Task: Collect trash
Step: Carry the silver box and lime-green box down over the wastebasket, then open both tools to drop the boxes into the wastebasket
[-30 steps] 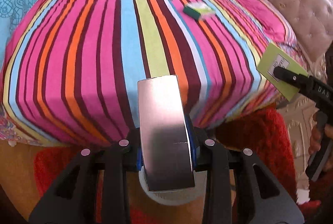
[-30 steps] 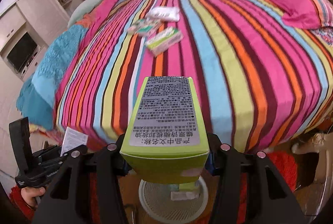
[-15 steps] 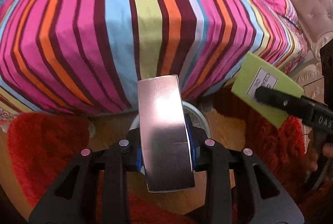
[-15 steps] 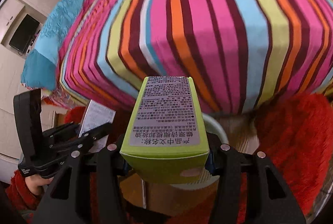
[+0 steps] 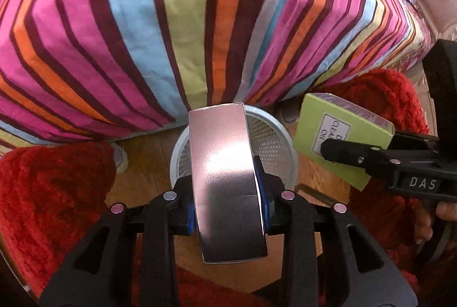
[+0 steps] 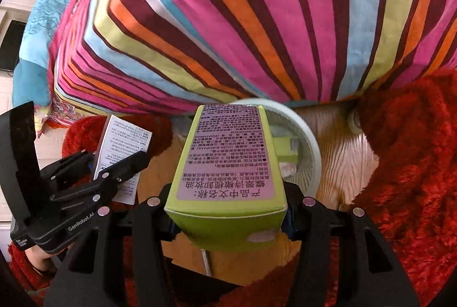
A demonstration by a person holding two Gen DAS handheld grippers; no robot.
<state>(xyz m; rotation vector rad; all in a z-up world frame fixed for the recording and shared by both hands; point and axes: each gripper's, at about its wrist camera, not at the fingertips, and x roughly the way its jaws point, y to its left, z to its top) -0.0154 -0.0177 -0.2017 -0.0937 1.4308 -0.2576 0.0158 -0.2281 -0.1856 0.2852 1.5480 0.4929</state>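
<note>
**Both grippers hold cartons over the wastebasket at the foot of the bed**

Left wrist view: the left gripper (image 5: 228,193) has its jaws clamped on a glossy silver carton (image 5: 227,181), which stands up along the fingers and tilts slightly. Right behind the carton sits a white mesh wastebasket (image 5: 274,135) on the wooden floor (image 5: 142,161), close against the hanging edge of the striped bedspread (image 5: 182,21). The carton's upper end overlaps the basket's opening in this view. A shaggy red rug (image 5: 51,193) lies on the floor to the left and another patch shows to the right. On the right side, the right gripper (image 5: 328,150) comes in with a lime-green carton (image 5: 340,135) pinched in its jaws, held just beside the basket's rim.

Right wrist view: the right gripper (image 6: 228,210) jaws are closed on the lime-green carton (image 6: 228,164), whose printed label faces the camera. Beyond it is the wastebasket (image 6: 308,153), with a green box (image 6: 284,148) and other scraps lying inside. To the left, the left gripper (image 6: 125,164) grips its carton (image 6: 122,147), here showing a white printed face. The red rug (image 6: 408,164) flanks the wooden floor (image 6: 340,153), and the bedspread (image 6: 242,21) fills the upper frame.
</note>
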